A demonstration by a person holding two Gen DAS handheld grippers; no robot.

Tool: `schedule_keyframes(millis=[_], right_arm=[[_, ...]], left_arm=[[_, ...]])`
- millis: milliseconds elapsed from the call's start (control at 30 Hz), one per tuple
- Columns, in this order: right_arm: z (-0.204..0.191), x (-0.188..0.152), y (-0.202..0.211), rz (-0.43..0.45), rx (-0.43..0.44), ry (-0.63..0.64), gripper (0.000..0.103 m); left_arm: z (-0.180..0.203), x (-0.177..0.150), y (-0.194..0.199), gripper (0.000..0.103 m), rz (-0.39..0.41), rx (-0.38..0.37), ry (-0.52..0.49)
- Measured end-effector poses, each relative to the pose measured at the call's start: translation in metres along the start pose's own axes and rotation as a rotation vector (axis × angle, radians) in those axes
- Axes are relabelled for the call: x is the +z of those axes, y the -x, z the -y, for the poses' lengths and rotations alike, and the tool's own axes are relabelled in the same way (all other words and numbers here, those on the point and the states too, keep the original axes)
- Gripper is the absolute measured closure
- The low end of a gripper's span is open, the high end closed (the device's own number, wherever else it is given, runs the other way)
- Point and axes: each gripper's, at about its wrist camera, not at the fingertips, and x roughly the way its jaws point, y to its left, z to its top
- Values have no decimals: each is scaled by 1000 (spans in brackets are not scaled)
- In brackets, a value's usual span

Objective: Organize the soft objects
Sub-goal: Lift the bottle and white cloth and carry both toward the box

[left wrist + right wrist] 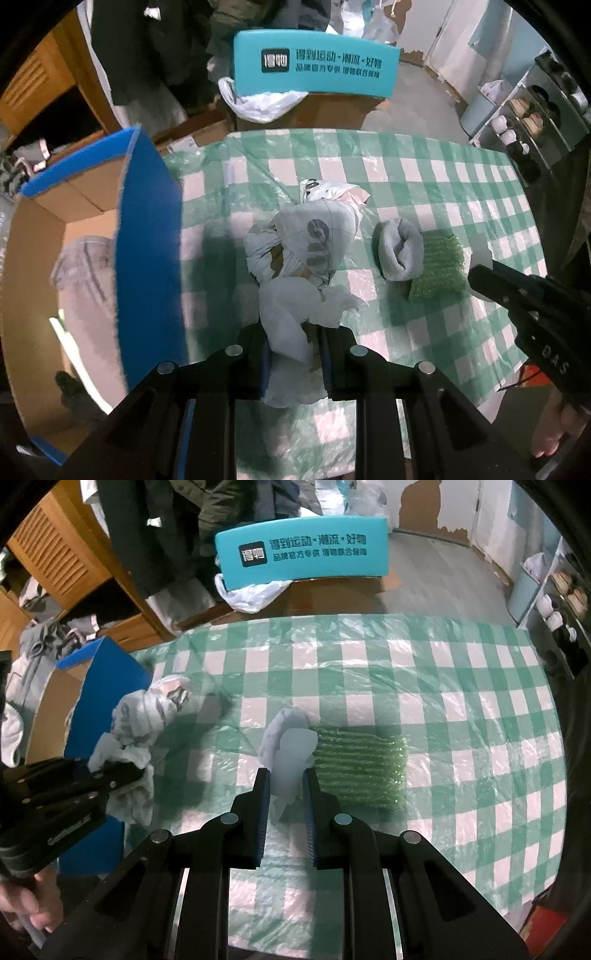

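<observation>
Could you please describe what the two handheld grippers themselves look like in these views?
Both the left gripper and the right gripper are matte black, angular linkages with round silver pivot pins and blue finger pads. White digits are printed on the right gripper's side, and a thin cable hangs below it.

On the counter (424, 177), the crumpled bag (314, 240) lies centre; the rolled cloth (400, 249) sits at its three o'clock, touching the bubble wrap (439, 269) further right. The box (88, 206) stands at nine o'clock.
</observation>
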Motion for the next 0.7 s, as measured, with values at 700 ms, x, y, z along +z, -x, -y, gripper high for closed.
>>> schedule_keyframes(millis=[700], right_arm=[[-62,-3,31,44,31,110,88]], left_arm=[[-22,-34,70,81,175,40,-24]])
